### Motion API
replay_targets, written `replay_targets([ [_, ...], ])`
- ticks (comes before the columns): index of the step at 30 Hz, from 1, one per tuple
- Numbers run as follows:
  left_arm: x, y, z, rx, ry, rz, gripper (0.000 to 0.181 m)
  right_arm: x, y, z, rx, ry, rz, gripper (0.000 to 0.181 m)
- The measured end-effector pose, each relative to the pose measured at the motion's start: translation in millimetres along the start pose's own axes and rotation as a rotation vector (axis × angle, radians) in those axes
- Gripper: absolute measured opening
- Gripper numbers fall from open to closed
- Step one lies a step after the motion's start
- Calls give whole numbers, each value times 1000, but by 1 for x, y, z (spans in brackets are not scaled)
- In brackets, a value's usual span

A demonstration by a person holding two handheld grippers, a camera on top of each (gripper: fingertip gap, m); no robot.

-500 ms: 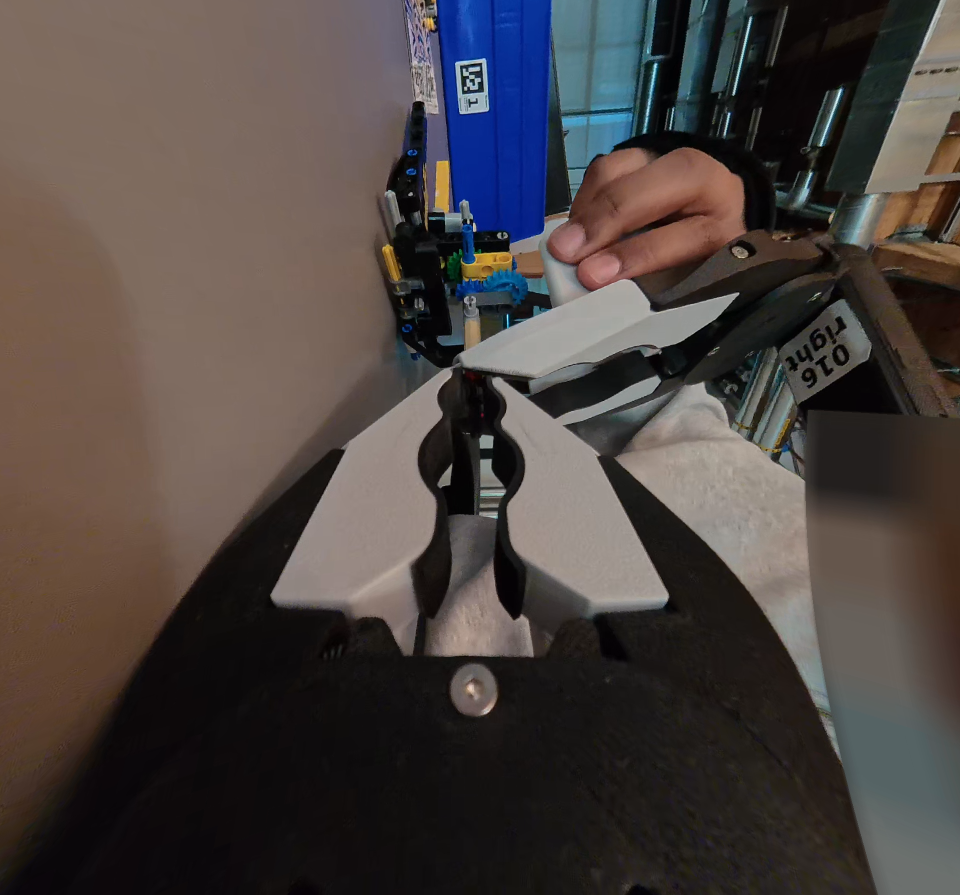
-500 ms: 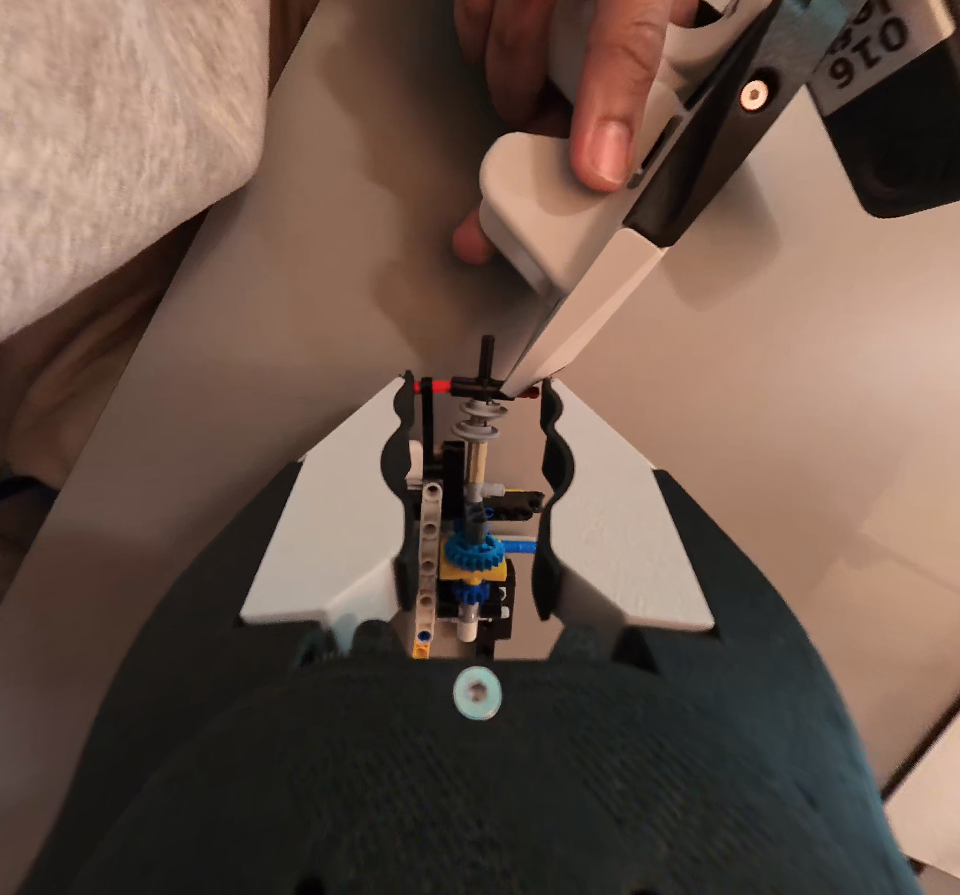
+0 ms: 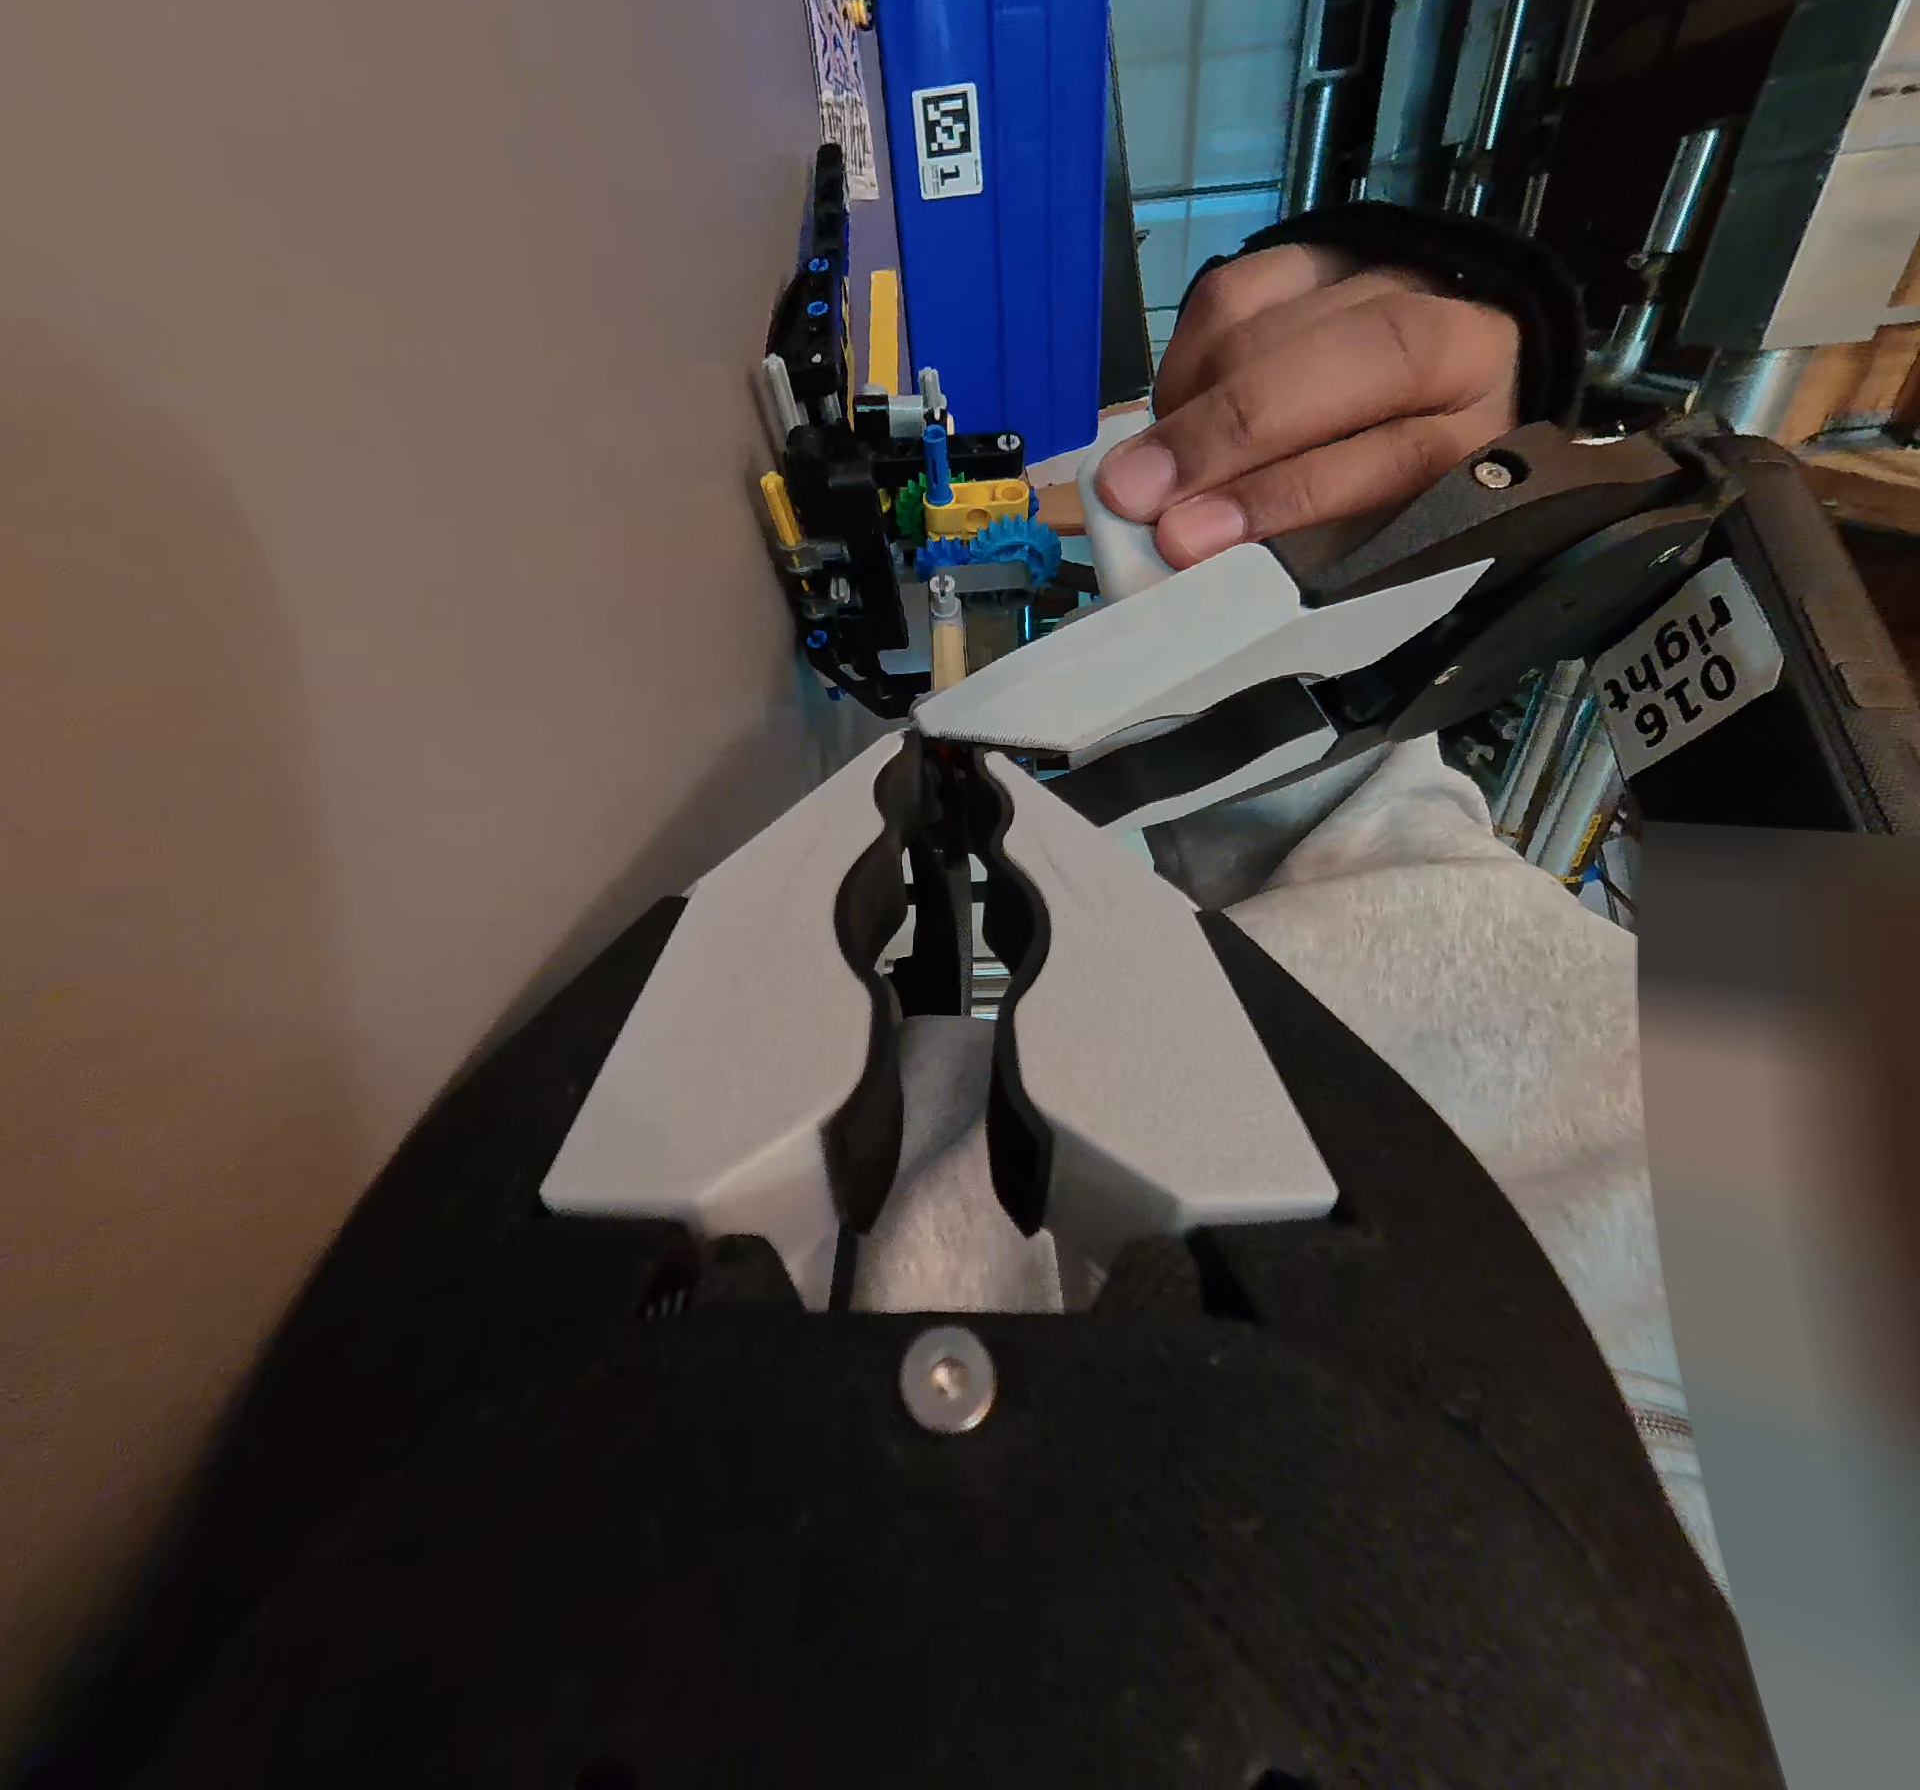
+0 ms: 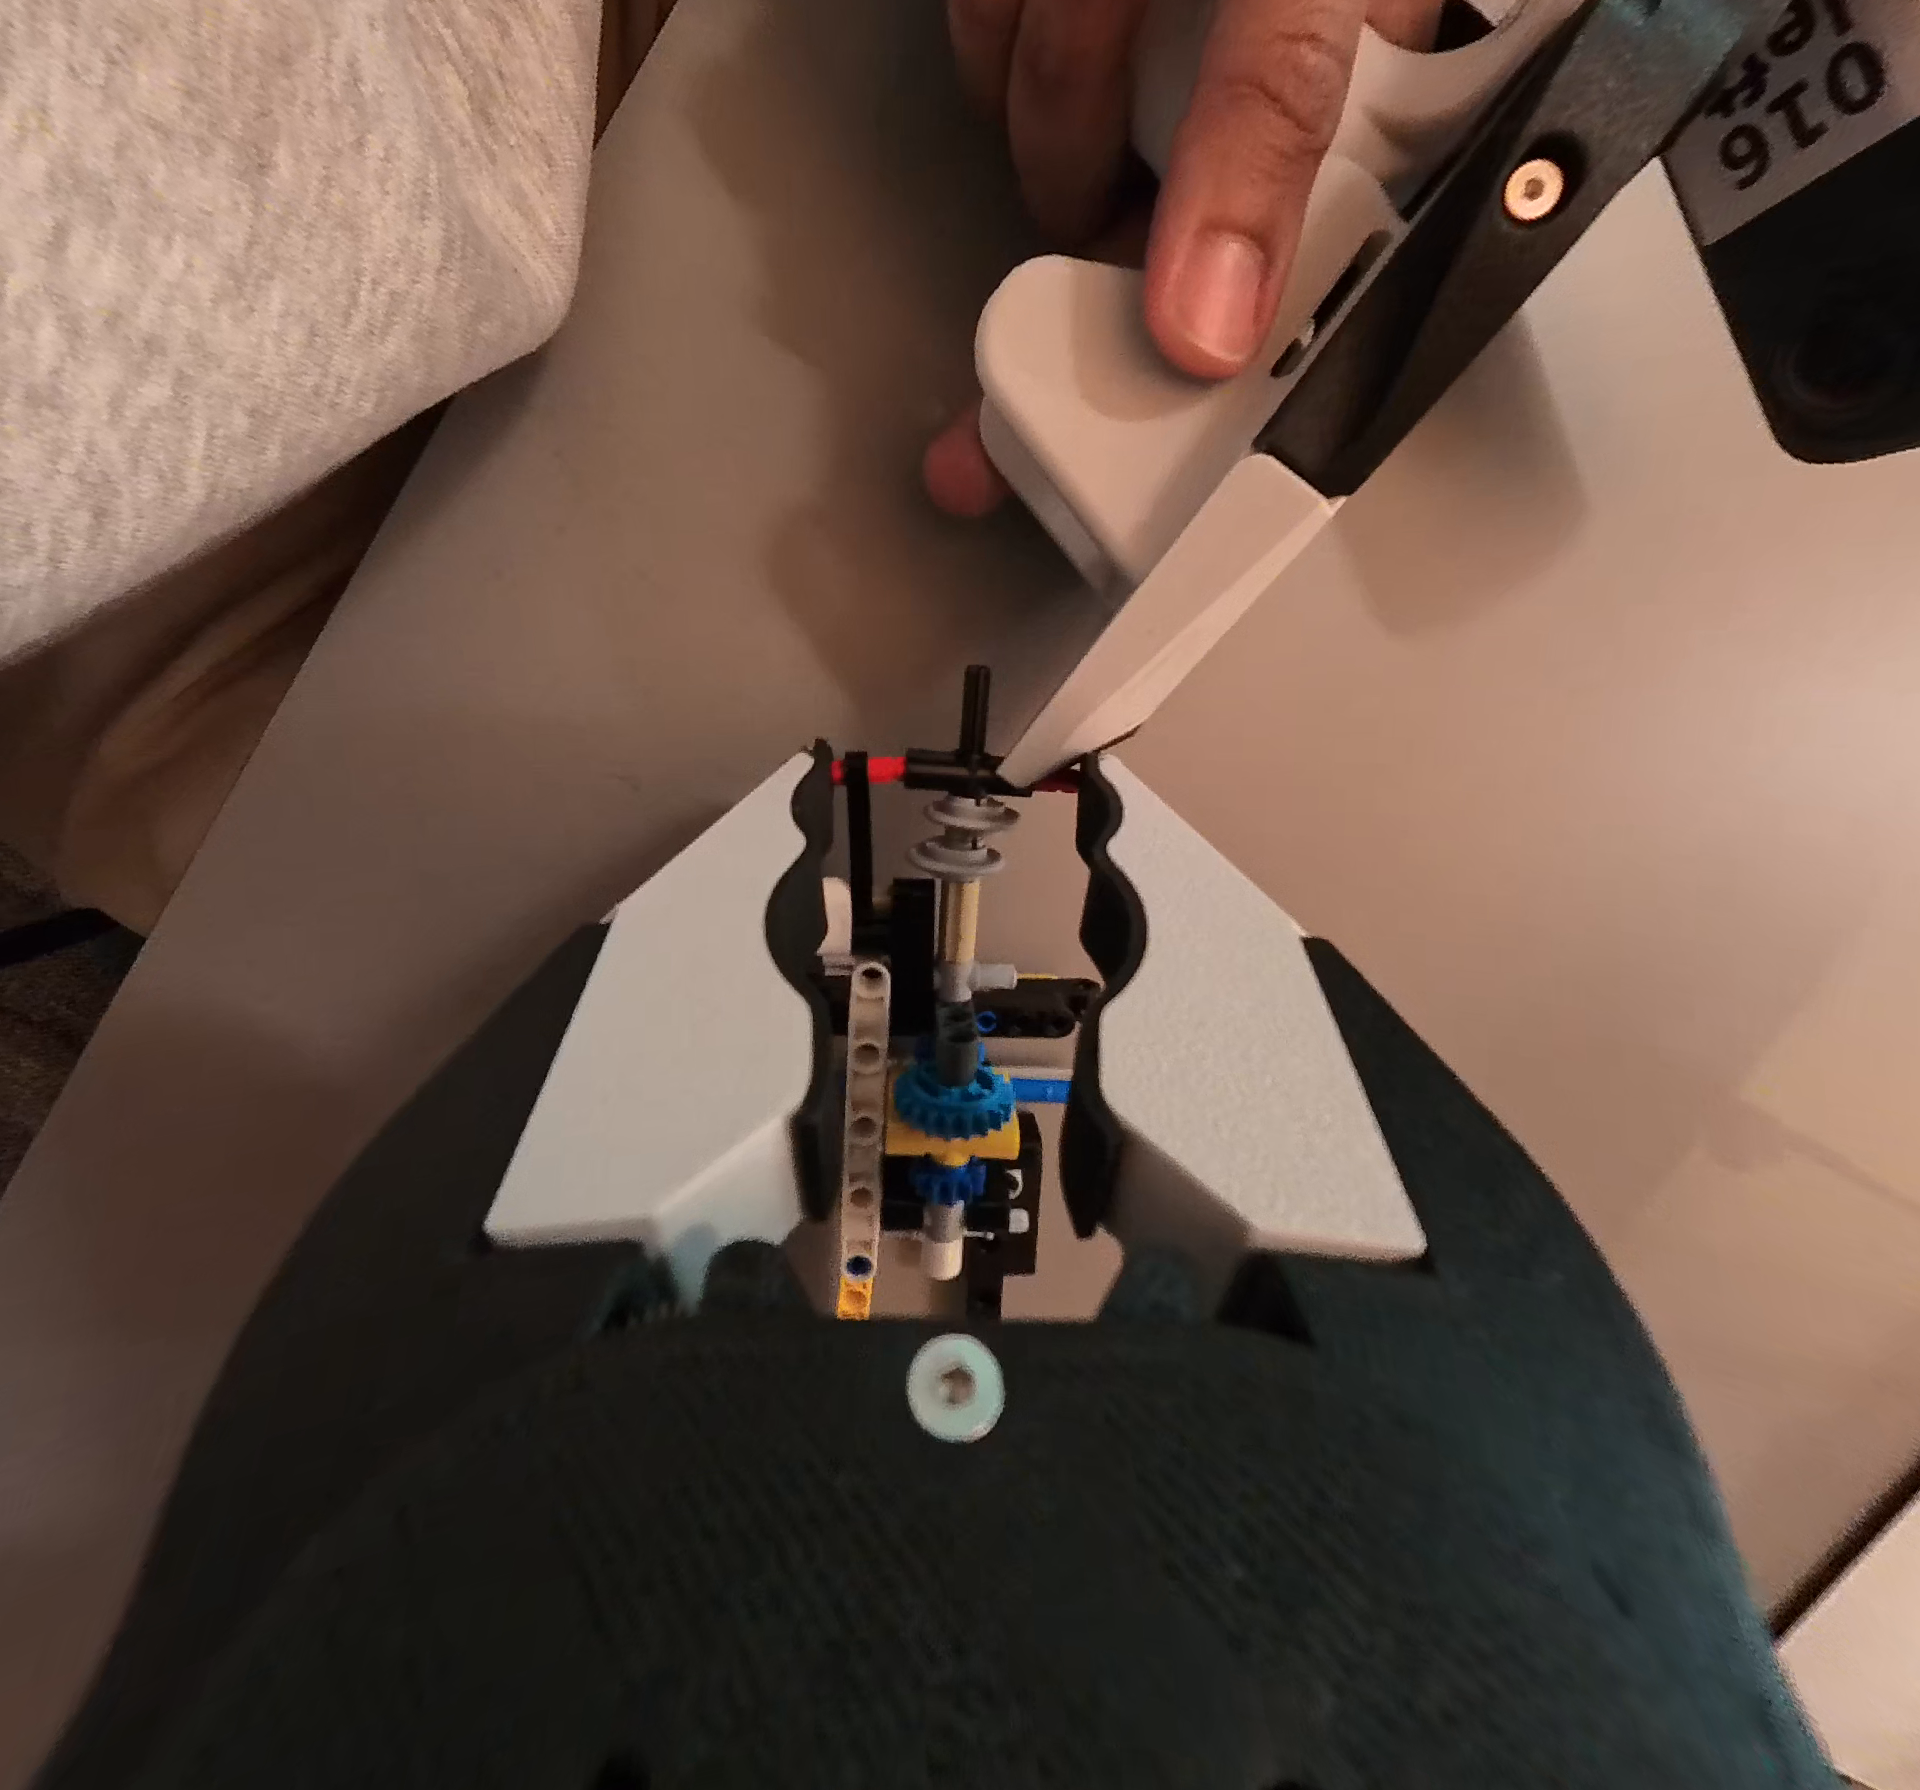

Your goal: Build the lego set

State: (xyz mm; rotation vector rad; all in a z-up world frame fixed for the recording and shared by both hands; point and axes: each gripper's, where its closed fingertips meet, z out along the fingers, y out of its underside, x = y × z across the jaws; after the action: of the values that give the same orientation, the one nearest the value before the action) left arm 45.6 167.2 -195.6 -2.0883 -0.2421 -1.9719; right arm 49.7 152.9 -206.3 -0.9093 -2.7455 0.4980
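My right gripper (image 4: 956, 779) is clamped across the lego model (image 4: 940, 1065), its two wavy black pads bearing on the ends of a thin red rod (image 4: 883, 769) at the model's far end. The model lies lengthwise between my fingers: a pale grey beam with round holes (image 4: 864, 1096) along one side, a toothed blue gear (image 4: 953, 1101) on a yellow block (image 4: 951, 1140), a cream rod running up to two ribbed grey discs (image 4: 964, 831), and a black cross-shaped connector (image 4: 961, 766) on the red rod, with a short black stub pointing away from me. All the pieces are hard, glossy plastic.

My left gripper (image 3: 943, 758) comes in from the side, and its matte white, wedge-shaped fingers narrow to a point at that black connector. In my left wrist view the scalloped pads are nearly together, pinching a slim black piece at the tips, with a trace of red showing there. The right gripper's white finger (image 3: 1122, 670) crosses just over those tips, a hand (image 3: 1320, 431) wrapped round its handle.

Beyond it the lego model shows black beams, blue and green gears and yellow parts against the smooth beige table (image 4: 1507, 701). A fuzzy light-grey sleeve (image 3: 1434, 992) lies behind my left fingers, and a shiny blue padded post (image 3: 987, 78) stands further back.
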Motion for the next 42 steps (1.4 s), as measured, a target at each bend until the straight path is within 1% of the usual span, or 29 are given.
replay_targets([
  [7, 1, 0, 0, 2, 6, 7, 6, 1, 0, -1, 8, 7, 12, 47],
  [9, 1, -3, -1, 18, 5, 5, 6, 4, 0, 0, 11, 32, 26, 47],
  [12, 2, -4, -2, 32, 7, 9, 6, 7, 0, 0, 22, 100, 37, 47],
  [16, 0, -3, -2, 43, -10, 17, 5, 8, 3, -2, 23, 226, 121, 63],
  [18, -1, -1, -1, 46, -18, 21, 5, 5, 3, -7, 57, 293, 184, 68],
  [19, -1, 0, -1, 44, -18, 22, 6, 2, 1, -10, 90, 329, 225, 67],
  [22, 1, 6, 0, 29, -14, 30, 16, -3, -3, -24, 232, 457, 392, 63],
  [25, 1, 16, 0, 10, -25, 46, 24, -11, -6, -39, 436, 575, 593, 59],
  [28, 0, 23, -8, 8, -67, 82, 30, -22, -11, -47, 648, 648, 756, 47],
  [30, -2, 21, -17, 33, -137, 173, 32, -27, -10, -49, 736, 696, 834, 40],
  [31, 0, 17, -22, 48, -169, 251, 37, -28, -8, -48, 764, 717, 871, 37],
  [33, 3, 8, -26, 60, -258, 442, 45, -29, -8, -44, 824, 735, 943, 28],
  [34, 5, 6, -25, 47, -296, 541, 51, -29, -9, -43, 839, 735, 977, 22],
  [35, 7, 5, -22, 17, -329, 631, 52, -29, -12, -42, 848, 731, 995, 21],
  [36, 7, 6, -18, -18, -359, 706, 52, -29, -14, -41, 849, 731, 1007, 17],
  [38, 4, 4, -11, -76, -421, 823, 52, -27, -13, -34, 808, 737, 1040, 15],
  [42, -14, 5, -3, -199, -543, 942, 52, -23, -9, -24, 710, 762, 1059, 10],
])
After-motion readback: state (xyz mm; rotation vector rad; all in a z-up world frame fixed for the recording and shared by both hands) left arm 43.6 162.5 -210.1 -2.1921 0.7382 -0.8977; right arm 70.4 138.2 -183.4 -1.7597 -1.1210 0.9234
